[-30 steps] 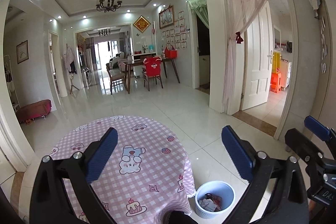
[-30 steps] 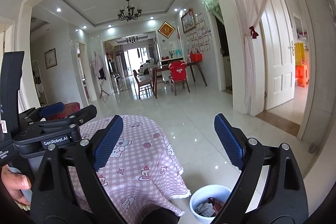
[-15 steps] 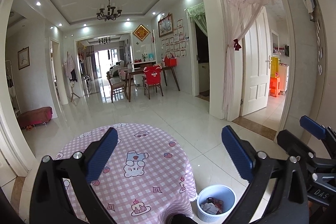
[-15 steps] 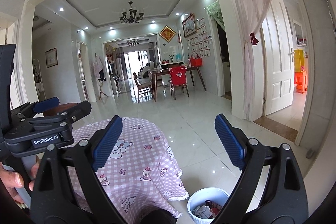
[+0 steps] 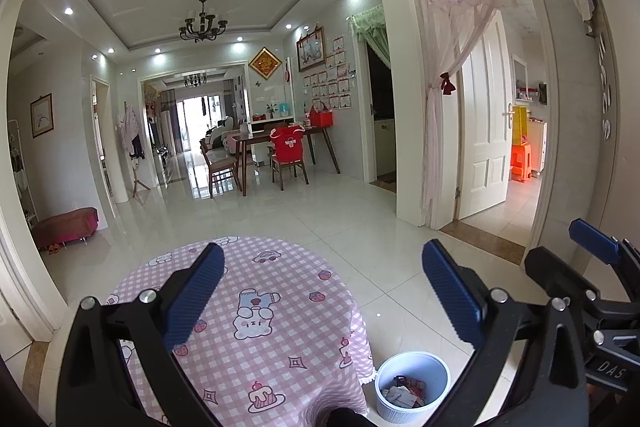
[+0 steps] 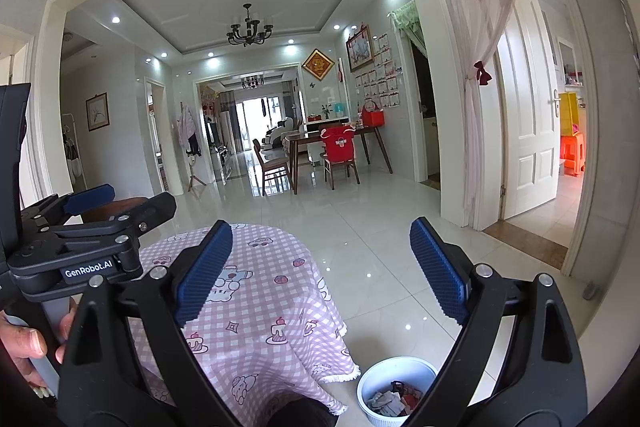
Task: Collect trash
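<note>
Both grippers hang in the air above a round surface draped in a pink-and-white checked cartoon-print cloth [image 5: 256, 327]. The left gripper [image 5: 322, 293] has its blue ribbed fingers [image 5: 194, 293] spread wide with nothing between them. The right gripper [image 6: 320, 273] is likewise spread wide and holds nothing. A white ribbed plastic bin [image 5: 412, 389] stands on the glossy white tiled floor [image 5: 320, 223] just beside the cloth's fringed hem, with crumpled paper trash [image 5: 400, 393] lying inside it.
</note>
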The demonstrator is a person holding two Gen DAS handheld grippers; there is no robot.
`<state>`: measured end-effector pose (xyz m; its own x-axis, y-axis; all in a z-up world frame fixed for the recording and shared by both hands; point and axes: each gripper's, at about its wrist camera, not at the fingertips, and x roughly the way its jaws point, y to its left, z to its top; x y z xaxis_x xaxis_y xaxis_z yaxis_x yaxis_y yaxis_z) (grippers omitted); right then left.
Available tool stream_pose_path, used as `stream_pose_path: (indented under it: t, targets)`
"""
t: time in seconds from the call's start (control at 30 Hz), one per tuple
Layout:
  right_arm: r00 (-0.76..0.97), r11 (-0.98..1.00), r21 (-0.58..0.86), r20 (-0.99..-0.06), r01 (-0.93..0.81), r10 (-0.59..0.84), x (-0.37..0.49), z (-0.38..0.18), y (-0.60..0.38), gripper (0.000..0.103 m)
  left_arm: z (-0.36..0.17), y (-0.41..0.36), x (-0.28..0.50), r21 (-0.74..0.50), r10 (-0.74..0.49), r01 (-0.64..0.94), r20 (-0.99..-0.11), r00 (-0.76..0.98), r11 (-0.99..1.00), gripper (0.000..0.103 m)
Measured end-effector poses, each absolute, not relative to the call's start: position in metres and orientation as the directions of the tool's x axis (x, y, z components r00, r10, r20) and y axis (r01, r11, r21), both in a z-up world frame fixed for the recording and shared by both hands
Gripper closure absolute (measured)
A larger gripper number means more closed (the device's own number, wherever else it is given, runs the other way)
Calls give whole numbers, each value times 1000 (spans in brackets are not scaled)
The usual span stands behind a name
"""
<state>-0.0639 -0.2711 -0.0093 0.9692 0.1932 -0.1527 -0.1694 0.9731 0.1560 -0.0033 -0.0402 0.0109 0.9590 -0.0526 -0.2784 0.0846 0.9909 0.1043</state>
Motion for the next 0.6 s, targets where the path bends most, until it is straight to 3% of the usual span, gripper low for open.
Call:
stream_pose_path:
  t: [0.6]
  targets:
    - [969,973,155,-152,-169,192,-64,-10,-272,14,9,-40,-3,112,-63,98,-278,959,989,6]
